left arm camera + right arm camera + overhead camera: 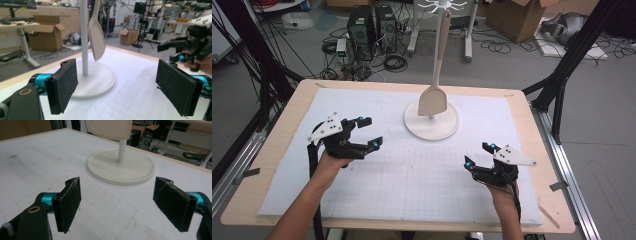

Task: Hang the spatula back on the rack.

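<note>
**Hanging spatula: light, stiff, and swingy – where I'd grab it**

Starting closest in: both claws sit low over the white gridded mat [412, 185] that covers the surface [277, 150]. The left claw [366, 132] has its jaws spread wide with nothing between the pads [63, 86]. The right claw [478, 155] is the same: jaws well apart, empty, just mat visible between them in the right gripper view. Neither one is touching anything.

Further back, near the middle of the mat, there's a white stand with a round base [432, 127] and a thin pole [84, 37]. The spatula [433, 97] hangs from a hook up top, blade down, its lower edge hovering just above the base and beside the pole. It looks like pale wood or plastic.

My guess on handling: light and stiff, so no bending worries, and not fragile. The blade looks smooth and tapers at the edges, so pads could slide off it. Since it hangs free, any sideways nudge will probably set it swinging or knock it into the pole.

I'd take hold on the handle [443, 40] just above the blade, pads on the flat faces, then lift up to clear the hook. The stand looks light too, so pulling sideways could tip it.
</note>
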Available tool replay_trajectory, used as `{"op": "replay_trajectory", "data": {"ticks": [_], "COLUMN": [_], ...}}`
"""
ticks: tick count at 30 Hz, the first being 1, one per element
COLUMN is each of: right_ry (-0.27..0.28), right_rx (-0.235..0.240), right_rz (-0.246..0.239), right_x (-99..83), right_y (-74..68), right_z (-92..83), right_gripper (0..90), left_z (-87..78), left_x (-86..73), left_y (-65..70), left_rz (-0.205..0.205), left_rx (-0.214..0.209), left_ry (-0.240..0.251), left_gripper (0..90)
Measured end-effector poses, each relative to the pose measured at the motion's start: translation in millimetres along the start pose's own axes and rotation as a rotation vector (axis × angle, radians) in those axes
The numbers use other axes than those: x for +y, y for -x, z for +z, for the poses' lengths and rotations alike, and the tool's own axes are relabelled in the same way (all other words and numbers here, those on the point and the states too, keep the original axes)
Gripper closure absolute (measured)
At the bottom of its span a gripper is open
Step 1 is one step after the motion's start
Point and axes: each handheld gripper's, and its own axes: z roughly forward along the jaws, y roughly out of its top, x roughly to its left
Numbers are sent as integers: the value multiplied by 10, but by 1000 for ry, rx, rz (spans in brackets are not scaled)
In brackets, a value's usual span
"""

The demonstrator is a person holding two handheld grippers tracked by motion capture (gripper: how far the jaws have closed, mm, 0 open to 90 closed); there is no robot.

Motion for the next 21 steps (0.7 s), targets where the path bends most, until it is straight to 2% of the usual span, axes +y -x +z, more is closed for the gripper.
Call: {"op": "replay_trajectory", "data": {"ticks": [3,8,21], "right_ry": [9,2,1], "right_rx": [-2,-2,-4], "right_rz": [4,8,18], "right_x": [-28,-70,-112], "right_y": [4,-44,-62], "right_z": [-25,-26,-22], "right_gripper": [217,217,217], "left_z": [-104,-225,-273], "left_x": [-140,-288,-431], "left_y": [2,10,1], "left_rz": [-38,-67,-92], "left_rx": [8,25,55], "left_ry": [3,0,-9], "left_gripper": [181,185,189]}}
